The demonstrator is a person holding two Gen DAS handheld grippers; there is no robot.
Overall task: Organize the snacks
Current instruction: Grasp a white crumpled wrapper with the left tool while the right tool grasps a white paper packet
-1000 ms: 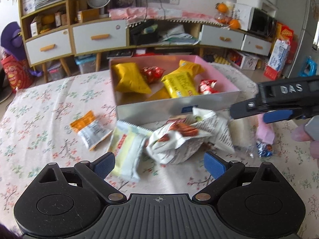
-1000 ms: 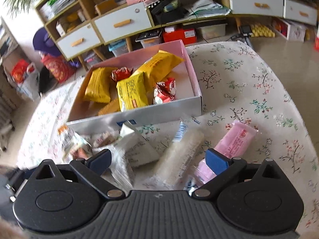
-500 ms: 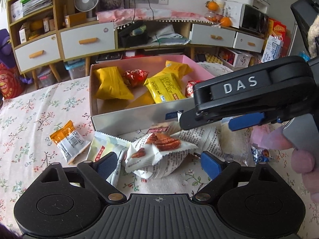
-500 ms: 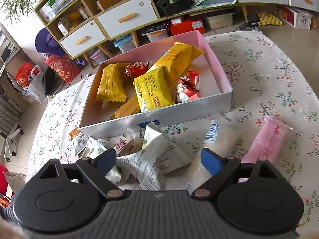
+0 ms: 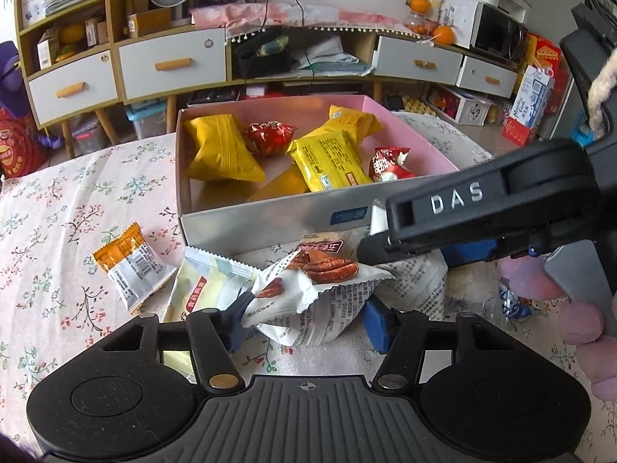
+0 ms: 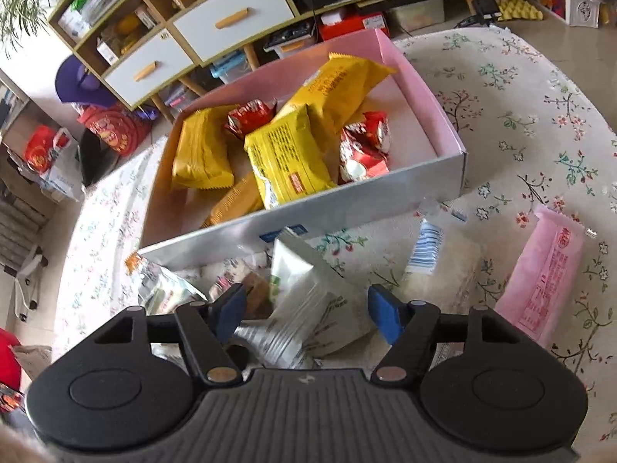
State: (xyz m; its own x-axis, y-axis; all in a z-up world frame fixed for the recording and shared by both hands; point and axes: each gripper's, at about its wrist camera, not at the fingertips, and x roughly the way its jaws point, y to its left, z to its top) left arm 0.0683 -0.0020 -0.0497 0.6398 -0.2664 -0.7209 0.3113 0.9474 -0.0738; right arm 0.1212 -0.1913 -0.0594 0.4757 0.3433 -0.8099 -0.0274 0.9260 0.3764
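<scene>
The left gripper sat low over the bench, its jaws closing with the pecan packet between them. The left pad was at the packet's near-left corner and the right pad just beside its lower right edge; whether either pad already pressed the wrapper could not be told. The packet lay crumpled, its long axis running roughly across the jaws, so the closing would catch it on its short sides.

The right gripper was likewise closing its jaws, with a white printed packet standing between the pads, tilted, its long axis pointing away from the gripper toward the box; the pads looked apart from the wrapper on both sides. In the left wrist view the right gripper crossed just above and behind the pecan packet, so the two tools worked very near each other.

Beyond both packets stood the pink box, already holding yellow and red snacks, straight ahead of both grippers. The pale rice-cracker packet and the pink bar lay on the right gripper's side, the orange sachet on the left's.
</scene>
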